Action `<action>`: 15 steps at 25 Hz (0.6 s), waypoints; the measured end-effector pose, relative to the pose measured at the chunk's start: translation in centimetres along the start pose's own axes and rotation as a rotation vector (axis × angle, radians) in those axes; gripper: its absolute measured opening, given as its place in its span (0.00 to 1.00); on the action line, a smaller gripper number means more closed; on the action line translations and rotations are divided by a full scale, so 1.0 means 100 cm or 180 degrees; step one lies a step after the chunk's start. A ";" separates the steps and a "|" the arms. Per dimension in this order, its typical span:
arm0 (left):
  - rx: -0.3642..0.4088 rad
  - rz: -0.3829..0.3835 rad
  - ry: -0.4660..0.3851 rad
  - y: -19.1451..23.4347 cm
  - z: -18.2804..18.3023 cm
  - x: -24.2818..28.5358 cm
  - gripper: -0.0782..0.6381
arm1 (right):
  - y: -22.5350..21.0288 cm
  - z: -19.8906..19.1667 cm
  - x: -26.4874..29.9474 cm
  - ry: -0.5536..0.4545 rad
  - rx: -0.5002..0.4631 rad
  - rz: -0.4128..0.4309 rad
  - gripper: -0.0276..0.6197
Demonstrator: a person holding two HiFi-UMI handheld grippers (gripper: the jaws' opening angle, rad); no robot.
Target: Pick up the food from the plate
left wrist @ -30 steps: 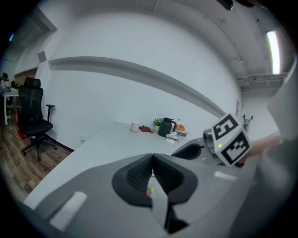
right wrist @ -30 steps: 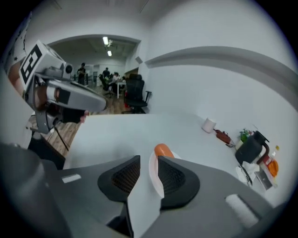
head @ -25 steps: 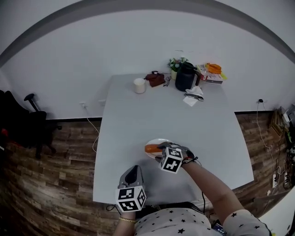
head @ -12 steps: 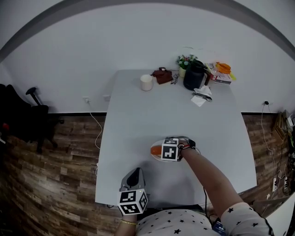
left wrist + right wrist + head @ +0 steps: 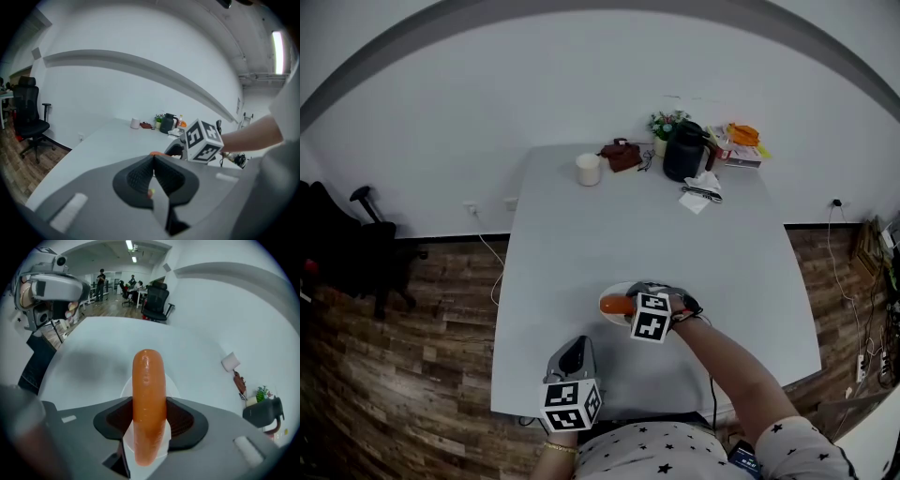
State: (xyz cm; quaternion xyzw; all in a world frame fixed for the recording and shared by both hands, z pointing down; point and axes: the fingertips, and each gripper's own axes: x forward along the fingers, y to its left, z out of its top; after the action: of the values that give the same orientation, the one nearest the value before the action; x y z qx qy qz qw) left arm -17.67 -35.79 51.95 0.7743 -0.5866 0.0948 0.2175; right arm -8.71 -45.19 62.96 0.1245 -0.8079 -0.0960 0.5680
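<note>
An orange sausage (image 5: 149,404) lies lengthwise between the jaws of my right gripper (image 5: 149,412), whose dark pads touch it on both sides. Under it shows the white plate (image 5: 173,389). In the head view the sausage (image 5: 614,305) sticks out to the left of the right gripper (image 5: 631,304), over the plate (image 5: 619,287) near the table's front edge. I cannot tell whether the sausage is off the plate. My left gripper (image 5: 572,360) rests shut at the front edge with nothing in it; its jaws meet in the left gripper view (image 5: 153,174).
At the table's far end stand a white cup (image 5: 587,170), a brown pouch (image 5: 621,155), a black kettle (image 5: 682,153), a small plant (image 5: 660,126), orange packets (image 5: 741,139) and a napkin (image 5: 699,195). A black chair (image 5: 352,251) stands on the floor at left.
My right gripper has slid left and forward over the plate, so the sausage now sits between its jaws. The left gripper has stayed put.
</note>
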 end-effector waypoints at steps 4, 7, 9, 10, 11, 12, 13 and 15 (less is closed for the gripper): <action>0.0025 -0.0042 -0.0022 -0.007 0.002 0.001 0.12 | 0.000 0.007 -0.032 -0.0457 0.0423 -0.0417 0.37; 0.0051 -0.0086 -0.0036 -0.014 0.001 0.001 0.12 | 0.009 0.018 -0.063 -0.0918 0.0848 -0.0654 0.37; 0.0076 -0.0114 -0.0055 -0.018 0.002 0.001 0.12 | 0.016 0.026 -0.085 -0.1254 0.1147 -0.0783 0.37; 0.0086 -0.0124 -0.0070 -0.019 0.003 0.001 0.12 | 0.020 0.030 -0.095 -0.1407 0.1296 -0.0847 0.37; 0.0091 -0.0131 -0.0089 -0.020 0.005 0.001 0.12 | 0.024 0.032 -0.105 -0.1545 0.1450 -0.0911 0.37; 0.0091 -0.0137 -0.0110 -0.020 0.006 0.000 0.12 | 0.028 0.034 -0.114 -0.1669 0.1617 -0.0965 0.37; 0.0088 -0.0142 -0.0130 -0.021 0.008 0.000 0.12 | 0.033 0.035 -0.122 -0.1780 0.1798 -0.1000 0.37; 0.0080 -0.0147 -0.0160 -0.022 0.009 0.000 0.12 | 0.044 0.034 -0.134 -0.1969 0.2165 -0.1000 0.37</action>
State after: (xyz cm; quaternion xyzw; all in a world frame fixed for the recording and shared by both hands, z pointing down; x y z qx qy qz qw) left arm -15.73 -35.69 50.63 0.7925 -0.5726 0.0777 0.1951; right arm -8.00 -36.81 51.07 0.3891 -0.8959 0.0563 0.2070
